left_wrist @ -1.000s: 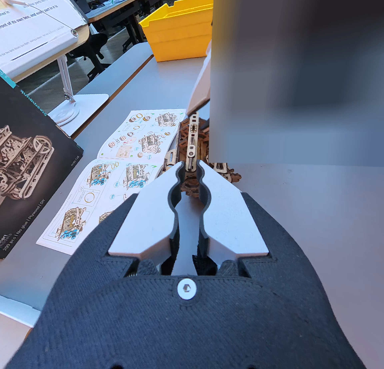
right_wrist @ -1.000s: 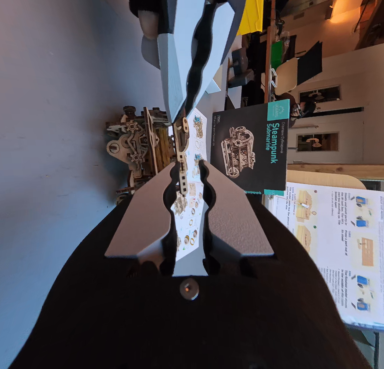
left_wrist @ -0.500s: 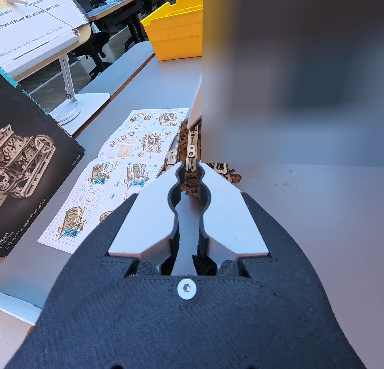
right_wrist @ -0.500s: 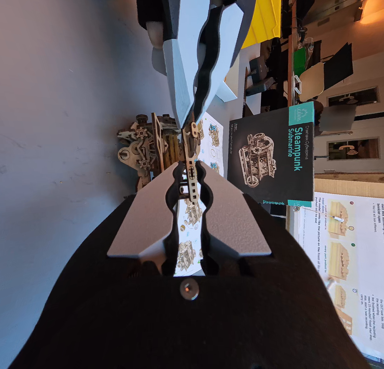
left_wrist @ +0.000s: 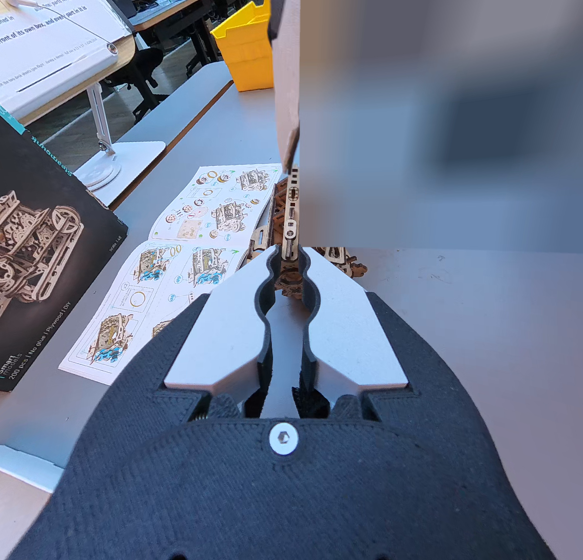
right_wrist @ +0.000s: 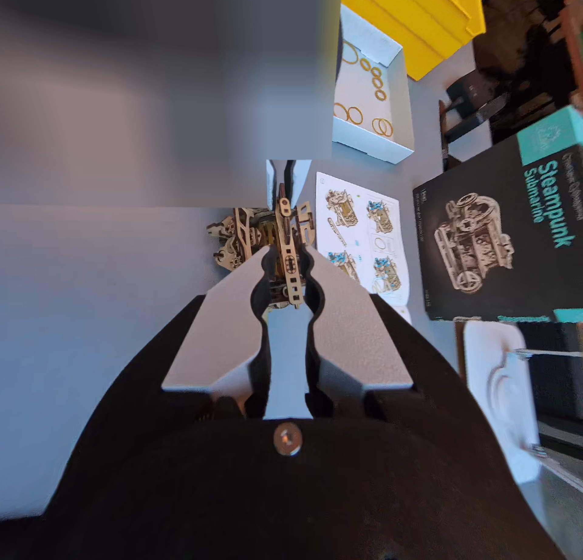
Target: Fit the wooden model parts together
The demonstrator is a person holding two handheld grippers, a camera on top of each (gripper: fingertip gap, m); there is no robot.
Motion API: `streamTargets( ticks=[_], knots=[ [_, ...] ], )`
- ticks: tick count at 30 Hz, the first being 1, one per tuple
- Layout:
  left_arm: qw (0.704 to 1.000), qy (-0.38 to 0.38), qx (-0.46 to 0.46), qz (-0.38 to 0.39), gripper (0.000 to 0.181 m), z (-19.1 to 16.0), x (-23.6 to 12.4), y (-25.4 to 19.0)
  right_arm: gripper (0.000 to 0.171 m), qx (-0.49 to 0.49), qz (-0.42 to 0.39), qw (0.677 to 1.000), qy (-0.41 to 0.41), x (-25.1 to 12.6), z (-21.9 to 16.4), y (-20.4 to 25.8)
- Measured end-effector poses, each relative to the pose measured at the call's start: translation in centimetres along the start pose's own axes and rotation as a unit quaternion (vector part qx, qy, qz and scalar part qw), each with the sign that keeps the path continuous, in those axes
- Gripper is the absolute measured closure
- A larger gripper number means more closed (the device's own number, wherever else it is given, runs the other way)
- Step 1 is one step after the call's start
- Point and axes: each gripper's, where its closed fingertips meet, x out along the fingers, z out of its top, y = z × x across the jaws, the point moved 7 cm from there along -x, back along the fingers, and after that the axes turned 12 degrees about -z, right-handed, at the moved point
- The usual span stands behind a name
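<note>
A slim wooden strip with holes (left_wrist: 291,216) is held in the air between both grippers. My left gripper (left_wrist: 289,253) is shut on the strip's round-holed end. My right gripper (right_wrist: 287,254) is shut on the strip (right_wrist: 286,245) at its slotted end. The left gripper's tips (right_wrist: 288,182) show just beyond the strip in the right wrist view. One right finger (left_wrist: 285,103) shows above the strip in the left wrist view, partly behind a blur patch. The partly built wooden model (right_wrist: 243,242) stands on the grey table behind the strip, also seen in the left wrist view (left_wrist: 344,259).
An open instruction booklet (left_wrist: 195,229) lies next to the model, with a black product box (left_wrist: 38,245) beyond it. Yellow bins (left_wrist: 249,55) stand at the table's far end. A white tray (right_wrist: 372,149) holds several rubber rings. A white stand base (left_wrist: 126,156) carries a tilted sheet.
My right gripper closed on the strip and rolled round, so its view turned by about a quarter. The strip stands higher and steeper above the model. My left gripper kept its hold.
</note>
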Motion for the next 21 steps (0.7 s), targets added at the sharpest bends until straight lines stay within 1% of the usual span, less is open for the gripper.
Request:
streamTargets(
  ticks=[2, 3, 6, 8, 9, 11, 13, 15, 18, 19, 21],
  knots=[
    [1.0, -0.001, 0.001, -0.001, 0.174, 0.0, 0.0, 0.0, 0.157, 0.088, 0.037, 0.995, 0.005, -0.3, -0.3, -1.1],
    [1.0, -0.001, 0.0, -0.001, 0.174, 0.0, 0.0, 0.0, 0.157, 0.142, 0.061, 0.988, 0.007, -0.5, -0.4, -1.3],
    [1.0, -0.001, 0.003, -0.001, 0.174, -0.1, 0.0, 0.0, 0.154, 0.293, 0.104, 0.95, 0.024, -1.1, -1.0, -1.5],
    [1.0, -0.002, 0.002, -0.002, 0.174, -0.1, 0.0, 0.0, 0.154, 0.36, 0.103, 0.927, 0.022, -1.6, -1.6, -1.6],
    [1.0, -0.002, 0.001, -0.003, 0.174, -0.1, 0.0, 0.0, 0.154, 0.371, 0.095, 0.924, 0.02, -1.8, -2.0, -1.7],
    [1.0, -0.002, 0.002, -0.003, 0.174, -0.1, 0.0, 0.0, 0.155, 0.366, 0.053, 0.929, 0.027, -2.2, -3.0, -1.9],
    [1.0, -0.001, 0.002, -0.002, 0.174, -0.1, 0.0, 0.0, 0.156, 0.366, 0.041, 0.929, 0.022, -2.5, -3.4, -1.5],
    [1.0, 0.0, 0.002, -0.002, 0.174, 0.0, 0.0, 0.0, 0.156, 0.389, 0.043, 0.92, 0.023, -2.5, -3.3, -0.9],
    [1.0, 0.002, 0.002, -0.003, 0.174, 0.0, 0.0, 0.0, 0.153, 0.442, 0.05, 0.895, 0.026, -2.2, -3.2, 0.1],
    [1.0, 0.004, 0.001, -0.005, 0.174, 0.0, 0.0, 0.0, 0.149, 0.451, 0.047, 0.891, 0.03, -2.1, -3.3, 0.3],
    [1.0, 0.004, -0.004, -0.008, 0.174, 0.0, 0.0, 0.1, 0.148, 0.455, 0.029, 0.889, 0.036, -1.8, -3.7, 0.5]
  ],
)
